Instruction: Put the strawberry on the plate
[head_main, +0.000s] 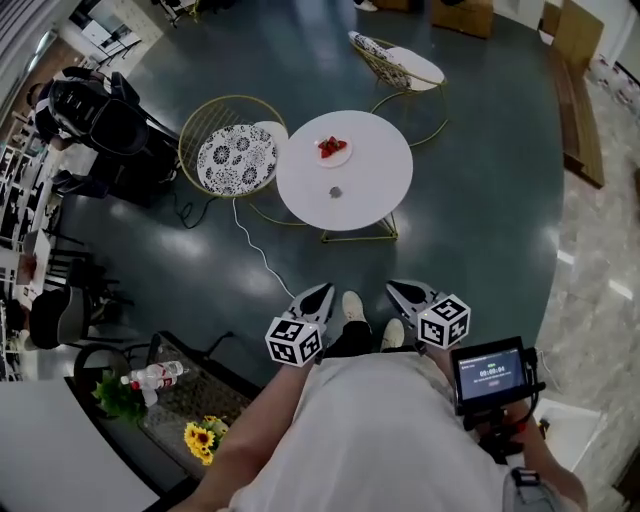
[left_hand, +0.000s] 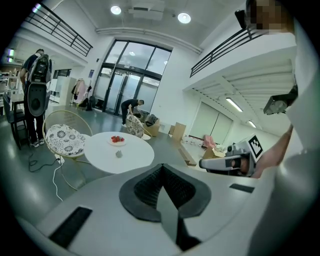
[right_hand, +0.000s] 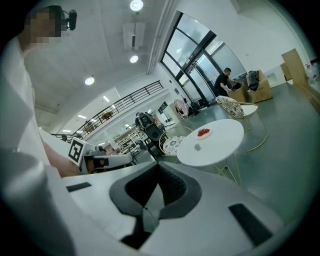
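Table (head_main: 370, 195): top smooth, white, low sheen; legs thin gold-toned metal rod.
Chair (head_main: 225, 150): frame gold-toned metal wire; cushion (head_main: 245, 160) patterned cloth, black on white.
Floor (head_main: 470, 220): dark, smooth, glossy, with light reflections.
Plate (head_main: 343, 158): white, smooth.
Strawberries (head_main: 331, 147): red; finish too small to tell.
Left gripper (left_hand: 161, 167), right gripper (right_hand: 157, 167): shell matt light-grey plastic; pads (left_hand: 145, 190) black, ribbed, matt, rubber-like.
Marker cubes (head_main: 295, 340): matt, printed black on white.
Shirt (head_main: 380, 430): white cloth, matt.
Bottle (head_main: 155, 377): clear plastic.
Boxes (head_main: 465, 15): brown cardboard.
Cable (head_main: 250, 240): white, smooth.
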